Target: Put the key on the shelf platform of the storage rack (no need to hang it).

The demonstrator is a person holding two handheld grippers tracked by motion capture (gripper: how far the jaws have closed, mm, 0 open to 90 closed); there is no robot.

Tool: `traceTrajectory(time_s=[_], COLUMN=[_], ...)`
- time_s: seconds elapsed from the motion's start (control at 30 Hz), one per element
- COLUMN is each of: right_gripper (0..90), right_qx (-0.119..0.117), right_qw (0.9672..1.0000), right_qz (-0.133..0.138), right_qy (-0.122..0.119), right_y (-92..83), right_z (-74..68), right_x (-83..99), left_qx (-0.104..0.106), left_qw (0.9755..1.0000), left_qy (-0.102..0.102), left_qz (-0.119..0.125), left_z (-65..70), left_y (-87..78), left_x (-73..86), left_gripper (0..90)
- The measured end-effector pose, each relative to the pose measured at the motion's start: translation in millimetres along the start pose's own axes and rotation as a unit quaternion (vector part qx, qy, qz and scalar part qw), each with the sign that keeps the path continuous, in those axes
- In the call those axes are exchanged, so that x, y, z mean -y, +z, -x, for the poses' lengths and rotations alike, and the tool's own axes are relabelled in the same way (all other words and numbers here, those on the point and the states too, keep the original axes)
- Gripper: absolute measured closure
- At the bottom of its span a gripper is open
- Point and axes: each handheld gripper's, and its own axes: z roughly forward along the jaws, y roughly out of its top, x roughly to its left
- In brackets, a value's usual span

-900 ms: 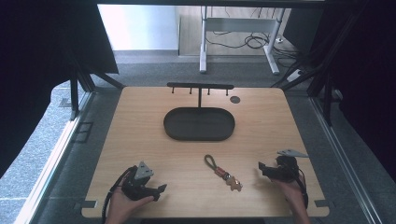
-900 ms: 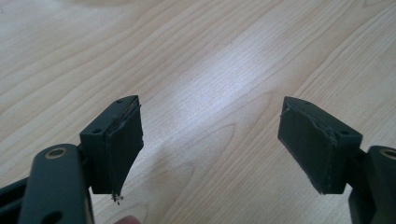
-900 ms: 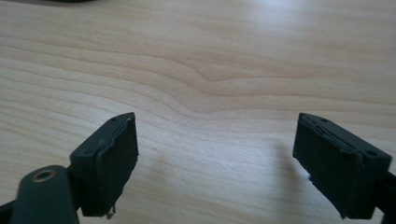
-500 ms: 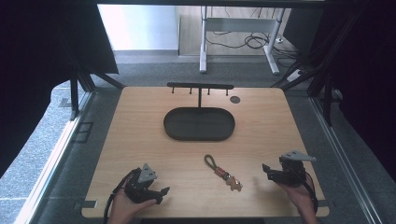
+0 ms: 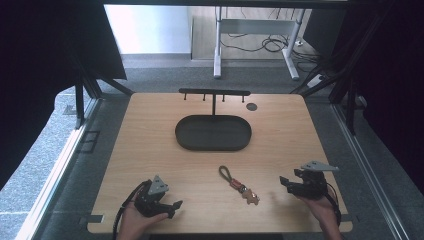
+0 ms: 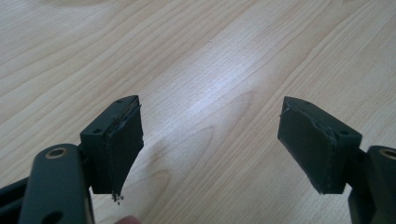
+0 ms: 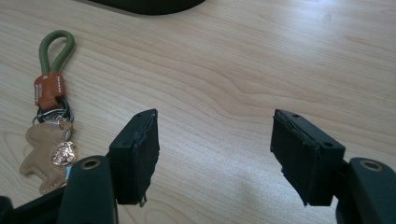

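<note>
A keychain (image 5: 238,184) lies on the wooden table (image 5: 150,150) near the front middle: a green cord loop, a brown leather tab, a ring and a tan bear-shaped charm (image 7: 44,151). My right gripper (image 5: 286,183) rests at the front right, open, jaws wide apart over bare wood (image 7: 215,154), with the keychain (image 7: 49,93) off to the left of its jaws. My left gripper (image 5: 175,206) sits at the front left, open, with nothing between its jaws (image 6: 210,149).
A dark oval tray (image 5: 213,133) lies in the middle of the table, with a black hook rack (image 5: 214,93) standing just behind it. A small dark disc (image 5: 251,106) sits at the back right. Dark curtains and frame posts flank the table.
Both hands have drawn back toward the table's front edge. The right gripper moved slightly right and nearer. The keychain has not moved.
</note>
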Motion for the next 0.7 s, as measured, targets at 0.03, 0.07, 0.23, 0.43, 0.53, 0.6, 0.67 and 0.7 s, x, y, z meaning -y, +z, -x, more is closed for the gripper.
traceTrajectory(time_s=[0.03, 0.07, 0.23, 0.43, 0.53, 0.6, 0.67, 0.7], right_gripper=[33.6, 33.6, 35.9, 37.2, 38.7, 39.4, 39.6, 40.2], right_qx=[-0.003, -0.003, -0.015, -0.040, -0.042, -0.044, -0.044, -0.046], right_qw=[1.0000, 1.0000, 0.9996, 0.9989, 0.9986, 0.9982, 0.9981, 0.9979], right_qz=[0.004, 0.004, 0.013, 0.002, 0.003, -0.003, -0.002, -0.007], right_qy=[-0.007, -0.007, -0.018, -0.026, -0.033, -0.041, -0.043, -0.046], right_y=[-2.7, -2.7, -7.6, -8.7, -10.1, -11.3, -11.8, -12.0], right_z=[-1.3, -1.3, -2.6, -7.9, -9.2, -11.4, -11.9, -12.4], right_x=[-0.6, -0.6, -4.0, -4.3, -7.4, -10.9, -11.8, -13.5], left_qx=[-0.005, -0.005, -0.020, -0.023, -0.021, -0.020, -0.018, -0.016], left_qw=[1.0000, 1.0000, 0.9997, 0.9996, 0.9996, 0.9996, 0.9997, 0.9998], left_qy=[-0.001, -0.001, -0.008, -0.014, -0.014, -0.014, -0.012, -0.010], left_qz=[0.002, 0.002, 0.010, 0.009, 0.012, 0.011, 0.009, 0.007], left_z=[-1.8, -1.8, -5.2, -7.0, -6.3, -5.9, -4.6, -4.4], left_y=[-2.7, -2.7, -9.5, -6.6, -6.3, -6.0, -4.8, -4.1], left_x=[0.5, 0.5, 0.8, 3.6, 2.9, 2.6, 2.7, 2.7], left_gripper=[22.7, 22.8, 22.7, 22.9, 22.9, 22.8, 22.8, 22.7])
